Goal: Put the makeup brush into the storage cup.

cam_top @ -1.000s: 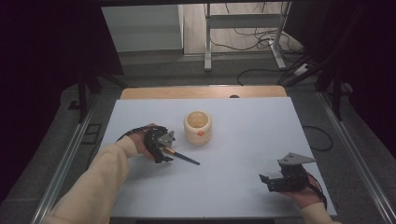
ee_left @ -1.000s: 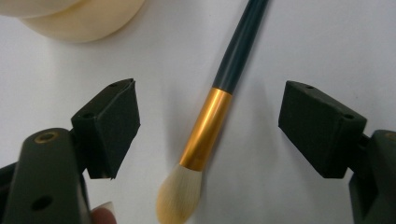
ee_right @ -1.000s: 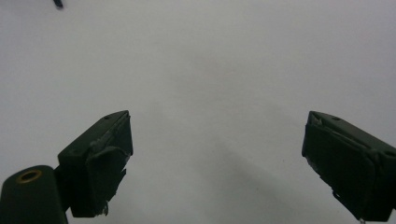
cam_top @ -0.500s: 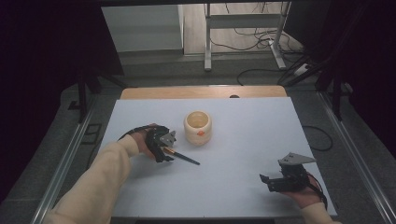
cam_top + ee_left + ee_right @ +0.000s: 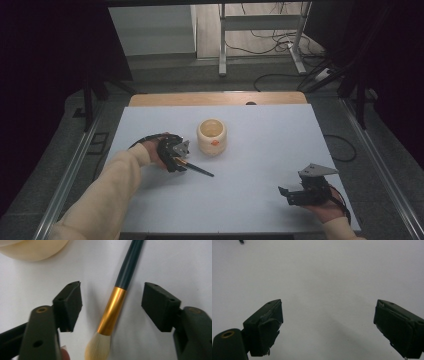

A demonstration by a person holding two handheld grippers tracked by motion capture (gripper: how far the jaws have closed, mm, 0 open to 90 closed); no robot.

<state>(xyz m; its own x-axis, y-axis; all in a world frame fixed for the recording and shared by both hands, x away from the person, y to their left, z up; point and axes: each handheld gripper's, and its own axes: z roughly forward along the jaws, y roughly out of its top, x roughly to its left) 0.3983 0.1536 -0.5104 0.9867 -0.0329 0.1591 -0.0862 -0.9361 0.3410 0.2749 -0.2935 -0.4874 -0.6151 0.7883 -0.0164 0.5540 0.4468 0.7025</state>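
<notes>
Left gripper view: unmarked brush [image 5: 111, 312], gold ferrule [image 5: 112, 311].

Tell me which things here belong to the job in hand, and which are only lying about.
Probably in the job:
- brush, lying between the open fingers of the left gripper
- cup, just beyond the brush

Not in use:
- right gripper, open over bare table
- cables and metal frame on the floor behind the table
</notes>
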